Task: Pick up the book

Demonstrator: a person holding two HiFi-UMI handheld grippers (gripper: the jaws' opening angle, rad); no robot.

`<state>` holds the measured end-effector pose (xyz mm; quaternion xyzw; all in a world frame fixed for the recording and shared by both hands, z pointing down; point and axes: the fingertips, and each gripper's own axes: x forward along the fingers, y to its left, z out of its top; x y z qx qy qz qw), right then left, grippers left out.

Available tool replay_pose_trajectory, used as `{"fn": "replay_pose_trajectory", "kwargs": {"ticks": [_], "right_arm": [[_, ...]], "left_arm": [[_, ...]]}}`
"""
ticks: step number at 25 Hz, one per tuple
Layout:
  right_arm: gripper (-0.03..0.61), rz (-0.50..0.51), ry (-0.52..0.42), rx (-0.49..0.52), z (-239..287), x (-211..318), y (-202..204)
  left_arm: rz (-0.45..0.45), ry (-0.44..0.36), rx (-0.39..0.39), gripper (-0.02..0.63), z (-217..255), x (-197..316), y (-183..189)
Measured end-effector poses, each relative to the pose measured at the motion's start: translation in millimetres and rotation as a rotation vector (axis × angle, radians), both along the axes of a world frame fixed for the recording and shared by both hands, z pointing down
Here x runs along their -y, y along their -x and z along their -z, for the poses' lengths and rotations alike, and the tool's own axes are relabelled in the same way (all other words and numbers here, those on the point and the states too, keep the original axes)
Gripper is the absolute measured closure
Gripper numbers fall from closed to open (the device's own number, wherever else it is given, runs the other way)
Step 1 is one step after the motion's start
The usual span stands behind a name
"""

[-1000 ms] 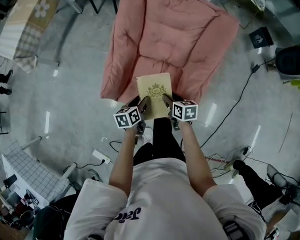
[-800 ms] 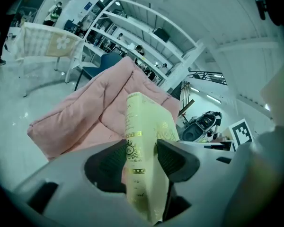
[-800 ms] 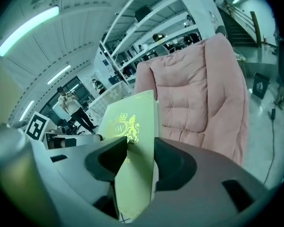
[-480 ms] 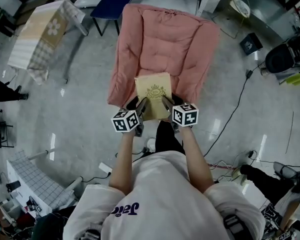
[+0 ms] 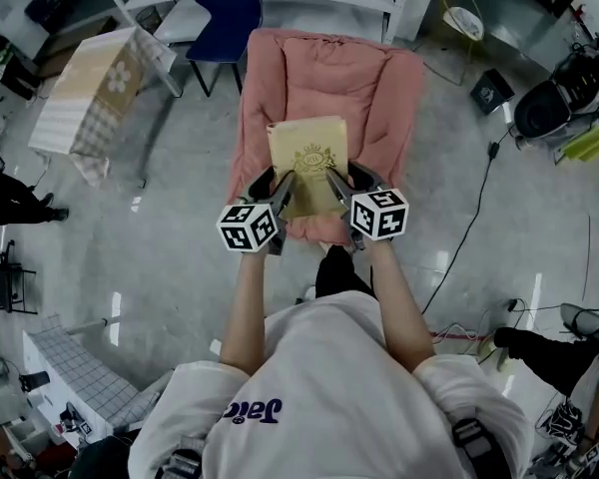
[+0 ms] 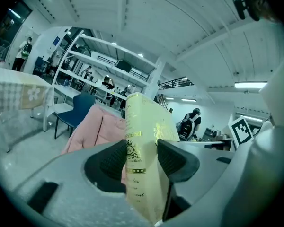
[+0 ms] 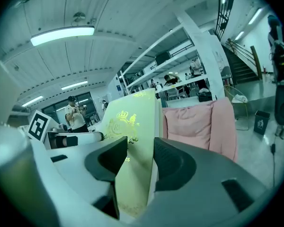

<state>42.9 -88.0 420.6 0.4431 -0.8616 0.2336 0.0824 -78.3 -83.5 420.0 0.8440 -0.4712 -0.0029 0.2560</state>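
You hold the pale yellow, gold-crested hardcover book (image 5: 307, 158) above the pink quilted cushion (image 5: 379, 88). Left gripper (image 5: 277, 190) and right gripper (image 5: 337, 188) each pinch 1 near corner across the covers; its long axis runs away from you, midway between both hands.

**An industrial workshop hall**

Floored in bare grey concrete (image 5: 160, 218), with loose cables (image 5: 469, 230) trailing across it; lined with tall white shelving racks (image 6: 99, 60); roofed by a ribbed vaulted ceiling (image 6: 132, 18) hung with strip lights (image 7: 62, 35); served by a metal staircase (image 7: 240, 59) at one side; furnished sparsely with a blue chair (image 5: 228, 3), a pink padded lounger (image 5: 329, 78) and a cloth-covered counter (image 5: 90, 88).
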Motion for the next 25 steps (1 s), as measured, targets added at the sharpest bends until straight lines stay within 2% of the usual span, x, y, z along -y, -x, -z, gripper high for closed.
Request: {"fn": "replay_pose_trajectory", "kwargs": {"ticks": [12, 20, 25], "right_arm": [[0.410, -0.031, -0.270, -0.015, 119, -15, 0], [0.410, -0.047, -0.386, -0.013, 164, -19, -19], [0.410, -0.067, -0.427, -0.033, 177, -28, -18]], "left_arm": [[-0.020, -0.276, 0.031, 0.407, 119, -12, -1], [-0.020, -0.398, 0.043, 0.407, 163, -15, -19], [-0.035, -0.436, 0.033, 0.407, 175, -21, -18]]}}
